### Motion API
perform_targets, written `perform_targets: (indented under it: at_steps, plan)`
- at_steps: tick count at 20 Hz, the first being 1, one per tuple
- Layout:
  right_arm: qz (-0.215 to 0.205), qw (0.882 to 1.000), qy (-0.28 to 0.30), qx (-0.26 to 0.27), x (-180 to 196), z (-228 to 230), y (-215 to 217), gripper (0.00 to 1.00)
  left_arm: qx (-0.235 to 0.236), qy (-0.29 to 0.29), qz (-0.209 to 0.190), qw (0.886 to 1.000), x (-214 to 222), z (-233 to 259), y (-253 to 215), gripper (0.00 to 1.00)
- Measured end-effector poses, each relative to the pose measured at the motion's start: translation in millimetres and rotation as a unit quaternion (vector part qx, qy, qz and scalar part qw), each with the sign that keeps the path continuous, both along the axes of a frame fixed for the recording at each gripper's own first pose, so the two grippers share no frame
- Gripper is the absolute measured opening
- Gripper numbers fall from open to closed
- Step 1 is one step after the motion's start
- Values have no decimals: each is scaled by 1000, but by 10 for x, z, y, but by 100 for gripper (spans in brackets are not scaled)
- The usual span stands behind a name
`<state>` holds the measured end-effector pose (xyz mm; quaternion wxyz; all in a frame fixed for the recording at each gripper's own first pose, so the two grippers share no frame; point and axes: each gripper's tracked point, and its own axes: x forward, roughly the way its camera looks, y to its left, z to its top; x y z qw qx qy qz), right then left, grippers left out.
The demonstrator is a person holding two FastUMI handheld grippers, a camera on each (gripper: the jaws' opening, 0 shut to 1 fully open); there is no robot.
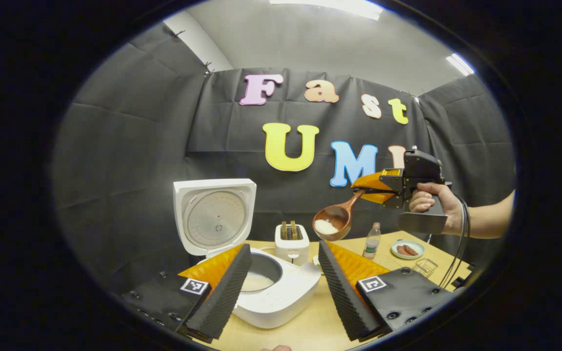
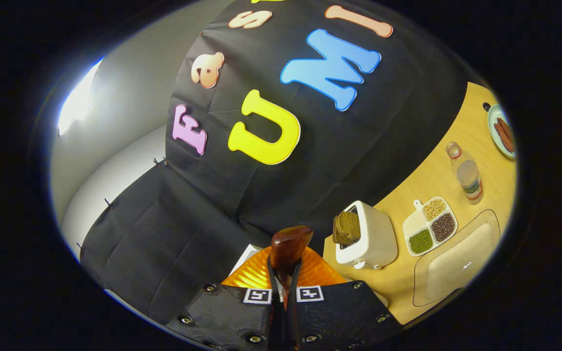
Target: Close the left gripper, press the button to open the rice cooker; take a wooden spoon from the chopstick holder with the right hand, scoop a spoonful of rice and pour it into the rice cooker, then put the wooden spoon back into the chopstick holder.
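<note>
Right claw (image 1: 370,189) clamped on glossy wooden spoon (image 1: 333,223) heaped with rice; ribbed-foam left claw (image 1: 285,287) apart.

White rice cooker (image 1: 261,287); brown wooden spoon (image 1: 333,222), white rice; orange-black right hand-held gripper (image 1: 376,187); tan table (image 1: 305,331).

Toaster (image 1: 291,241) just beside open rice cooker (image 1: 271,287)
</note>
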<state>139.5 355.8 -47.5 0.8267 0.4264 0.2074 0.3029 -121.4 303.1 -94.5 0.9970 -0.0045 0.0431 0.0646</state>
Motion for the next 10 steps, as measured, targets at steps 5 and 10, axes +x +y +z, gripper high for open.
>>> perform_targets:
  at_steps: [5, 10]
  plan:
    - [24, 1000, -6, -14, 166, 26, 455, 4, -7, 2, 15, 1000, -63, -41, 79, 96]
    - [59, 996, -24, -68, 254, -114, 1007, 4, -9, 3, 31, 999, -97, -73, 143, 96]
